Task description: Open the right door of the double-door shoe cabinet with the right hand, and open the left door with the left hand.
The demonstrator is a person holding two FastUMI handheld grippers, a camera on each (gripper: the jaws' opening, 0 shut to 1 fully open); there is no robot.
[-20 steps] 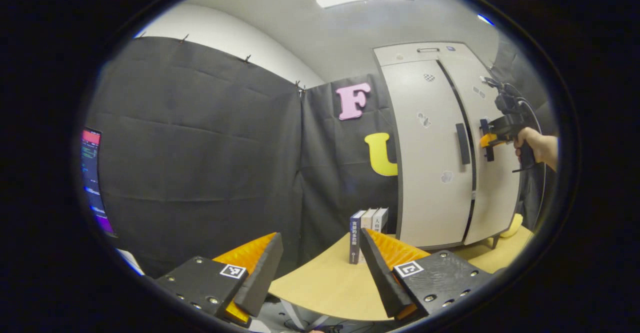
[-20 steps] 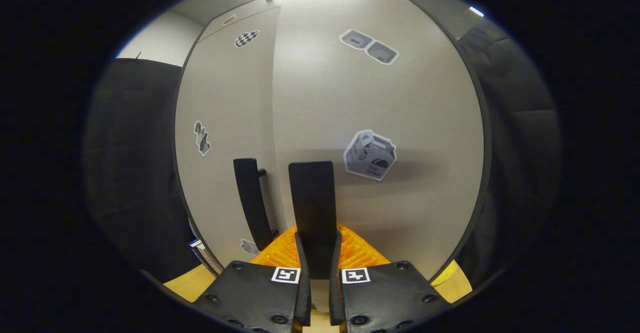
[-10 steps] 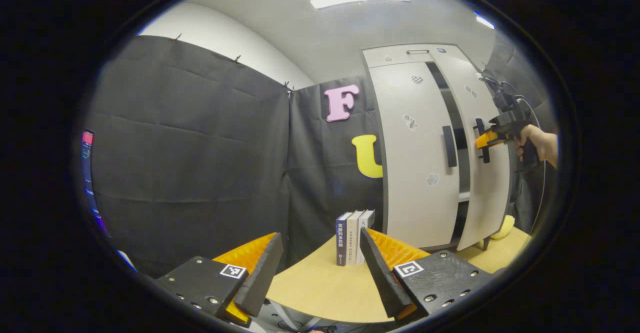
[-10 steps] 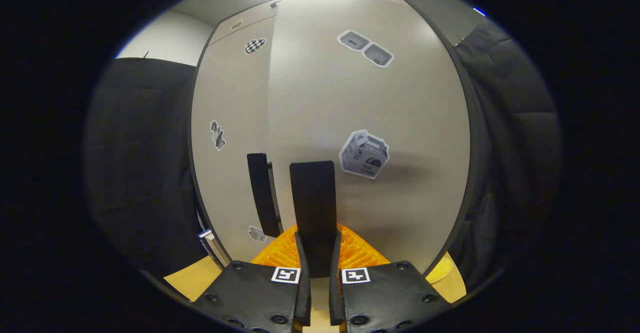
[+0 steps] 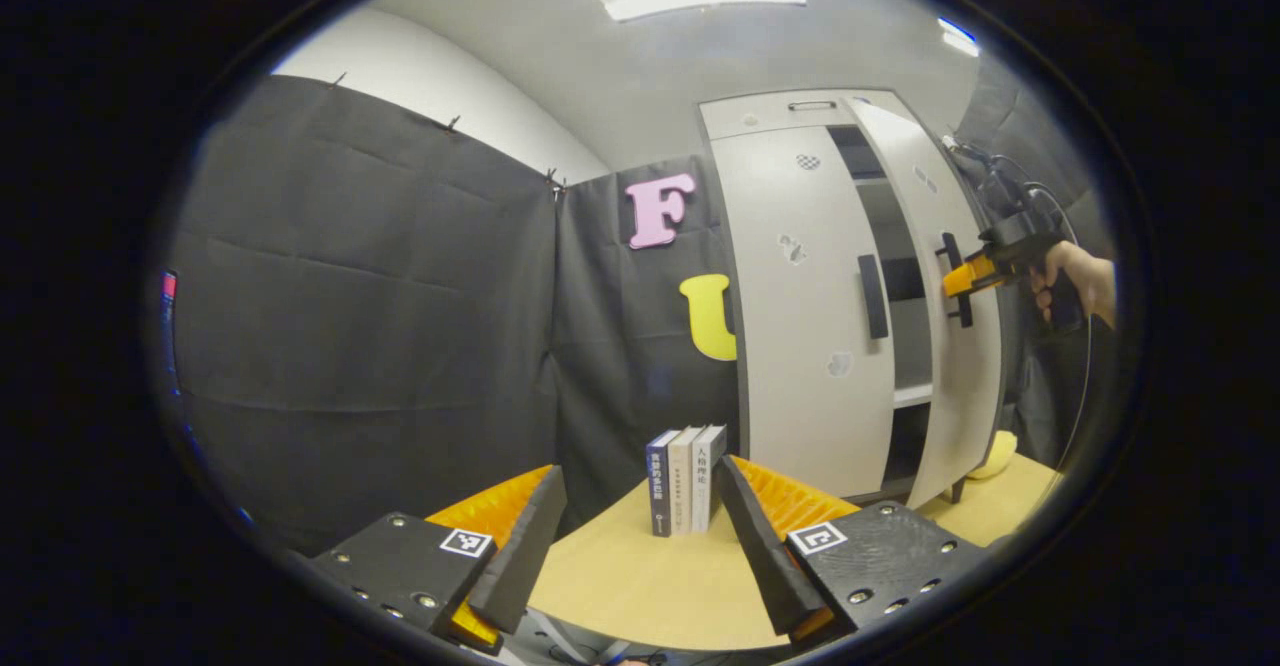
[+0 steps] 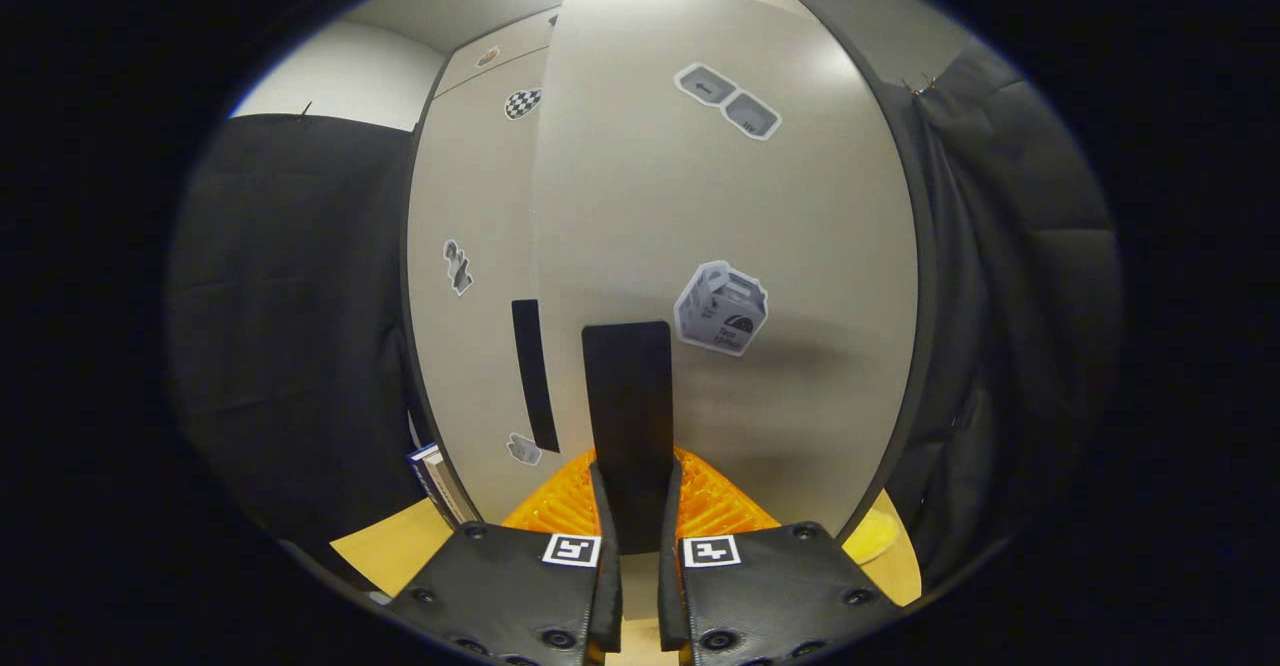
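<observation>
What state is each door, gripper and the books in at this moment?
Right door: partly open, swung out.
Left door: shut.
Right handle: clamped between the fingers.
Right gripper: shut on the right handle.
Left gripper: open, holding nothing, away from the cabinet.
Books: upright on the table.

Pale grey shoe cabinet (image 5: 800,111) stands upright at the table's far right. Its right door (image 5: 950,346) hangs ajar, a shelf showing in the gap; the left door (image 5: 810,346) sits flush, black handle (image 5: 872,296) vertical.
</observation>
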